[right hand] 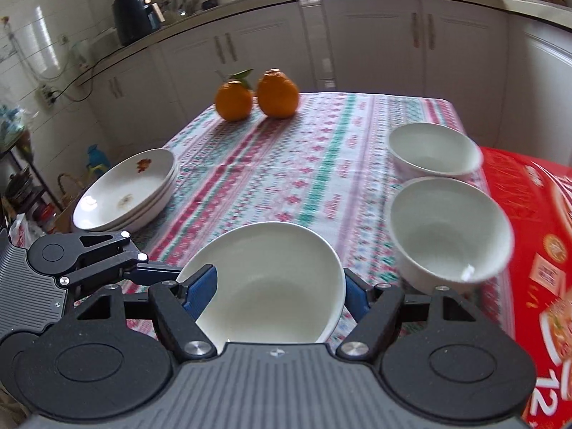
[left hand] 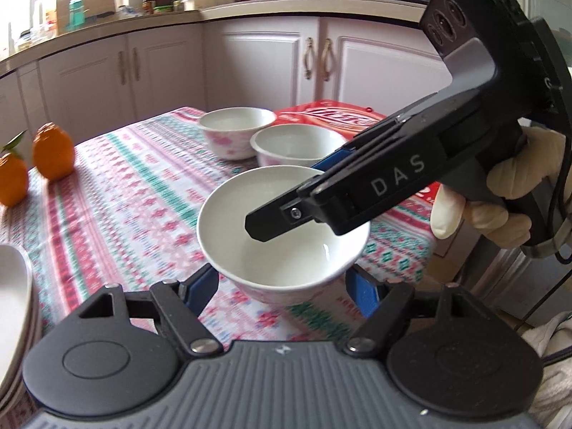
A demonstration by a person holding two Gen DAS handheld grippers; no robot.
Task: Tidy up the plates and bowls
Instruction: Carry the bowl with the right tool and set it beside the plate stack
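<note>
A white bowl (left hand: 282, 236) with pink flowers sits between the blue pads of my left gripper (left hand: 286, 286), whose jaws stand wide on either side of it. My right gripper (right hand: 280, 293) comes in from the right and grips this bowl's rim (right hand: 264, 279), one finger inside, one outside. Two more white bowls (left hand: 298, 143) (left hand: 236, 125) stand behind on the patterned tablecloth; they show in the right wrist view as the near bowl (right hand: 447, 228) and the far bowl (right hand: 434, 150). A stack of white plates (right hand: 125, 191) sits at the table's left.
Two oranges (right hand: 255, 94) stand at the far side of the table (right hand: 286, 164). A red carton (right hand: 529, 250) lies at the right edge beside the bowls. White kitchen cabinets (left hand: 250, 64) and a cluttered counter lie beyond the table.
</note>
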